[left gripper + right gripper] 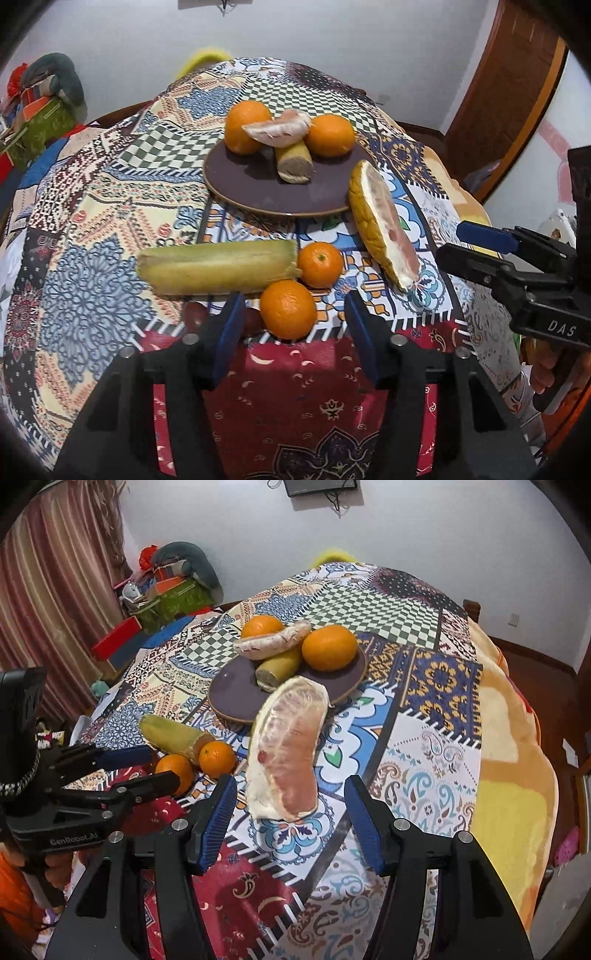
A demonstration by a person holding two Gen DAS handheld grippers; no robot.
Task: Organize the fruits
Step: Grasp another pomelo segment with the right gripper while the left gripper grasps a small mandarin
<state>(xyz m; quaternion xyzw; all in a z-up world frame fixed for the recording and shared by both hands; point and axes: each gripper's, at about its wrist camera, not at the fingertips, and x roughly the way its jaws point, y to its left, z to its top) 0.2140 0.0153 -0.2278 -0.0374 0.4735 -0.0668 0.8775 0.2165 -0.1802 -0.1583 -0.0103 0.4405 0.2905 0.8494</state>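
Note:
A dark round plate [258,188] holds two oranges [246,125], a pomelo segment [277,127] and a cut banana piece [293,162]. On the cloth in front lie a green banana [218,266], two small oranges [288,308] and a large pomelo wedge [384,225]. My left gripper [293,325] is open, its jaws on either side of the nearest orange. My right gripper [291,805] is open, just short of the pomelo wedge [288,749]. The plate also shows in the right wrist view [236,694].
The patterned patchwork cloth [92,221] covers a rounded table. Boxes and bags [166,590] are piled by the wall at the far left, beside a striped curtain [55,590]. A wooden door [498,92] stands at the right.

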